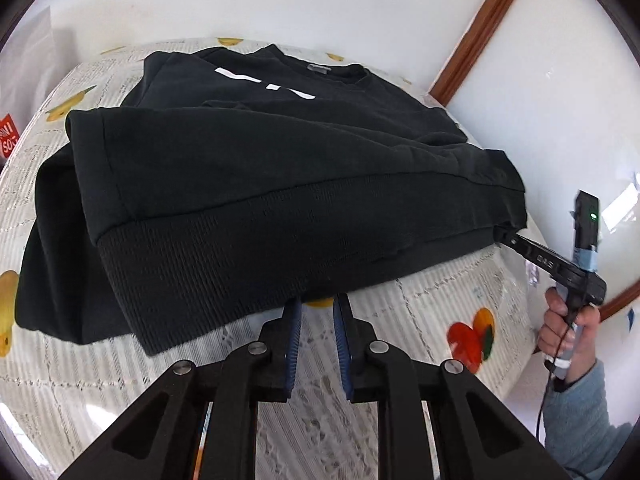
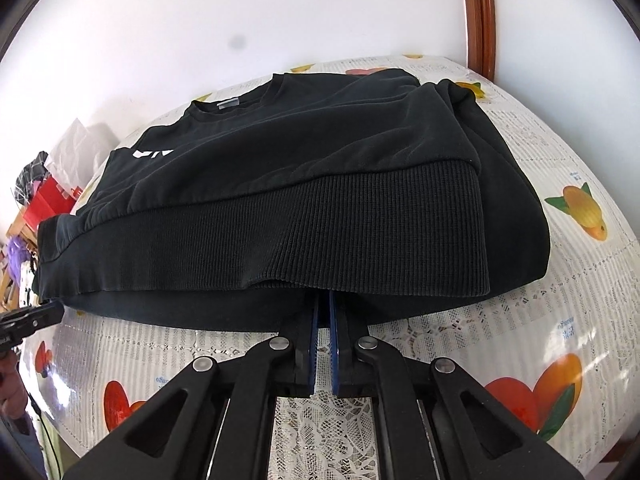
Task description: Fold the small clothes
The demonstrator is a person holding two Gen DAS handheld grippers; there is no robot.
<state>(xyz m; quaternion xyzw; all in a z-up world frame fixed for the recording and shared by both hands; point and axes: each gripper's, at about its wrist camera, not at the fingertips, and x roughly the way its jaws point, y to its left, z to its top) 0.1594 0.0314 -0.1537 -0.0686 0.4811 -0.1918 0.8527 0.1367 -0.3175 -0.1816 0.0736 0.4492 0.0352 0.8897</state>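
A black sweatshirt [image 1: 256, 184] with white chest lettering lies on the table, sides folded in, ribbed hem toward me; it also shows in the right wrist view [image 2: 320, 200]. My left gripper [image 1: 317, 304] has its jaws a little apart, tips at the hem's lower edge, which hangs over them. My right gripper [image 2: 322, 300] is shut on the hem, tips hidden under the fabric. In the left wrist view the right gripper [image 1: 506, 238] grips the hem's right corner. In the right wrist view the left gripper [image 2: 36, 318] shows at the hem's left corner.
The table [image 1: 432, 304] has a white lace cloth with fruit prints under clear plastic. A white bag with a red logo [image 1: 10, 136] stands at far left. A white wall and brown wooden frame [image 1: 476, 32] lie behind. Clutter [image 2: 44, 192] sits left of the table.
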